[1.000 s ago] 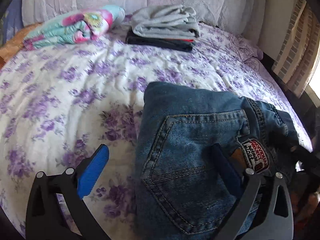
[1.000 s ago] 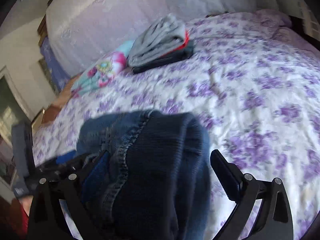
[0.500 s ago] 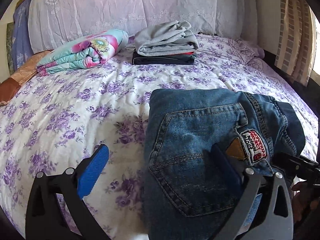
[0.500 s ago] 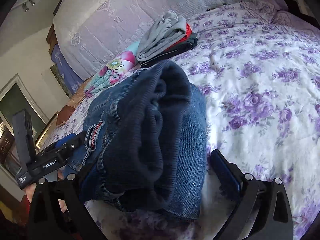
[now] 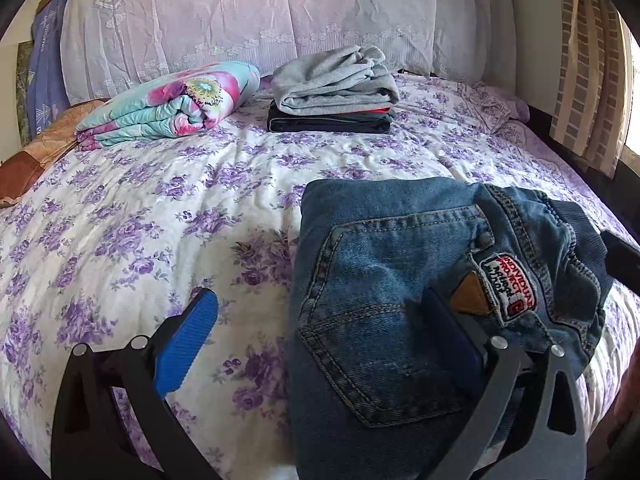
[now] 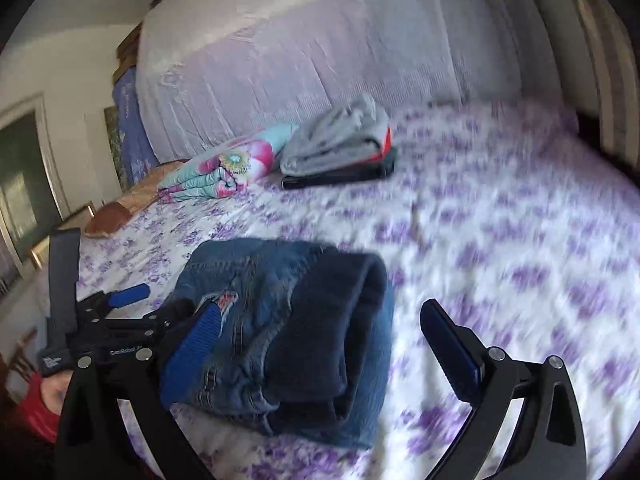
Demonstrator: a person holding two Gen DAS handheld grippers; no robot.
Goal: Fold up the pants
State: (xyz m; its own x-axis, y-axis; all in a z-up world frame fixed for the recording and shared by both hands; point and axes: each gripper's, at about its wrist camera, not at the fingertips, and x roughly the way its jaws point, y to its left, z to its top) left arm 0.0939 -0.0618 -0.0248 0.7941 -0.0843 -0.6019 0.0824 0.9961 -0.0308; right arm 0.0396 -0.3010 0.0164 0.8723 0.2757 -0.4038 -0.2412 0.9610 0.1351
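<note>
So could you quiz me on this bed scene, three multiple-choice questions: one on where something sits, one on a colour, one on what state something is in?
1. Where does the grey garment lie?
A. On top of a dark folded stack near the pillows
B. On the floor
C. Across the jeans

2. What colour are the flowers on the bedsheet?
A. Orange
B. Purple
C. Green

3. How are the jeans right now?
A. Spread flat at full length
B. Hanging over the bed's edge
C. Folded into a compact bundle

Answers: 1 A, grey rests on the dark stack; 2 B, purple print everywhere; 3 C, layers are doubled over.
</note>
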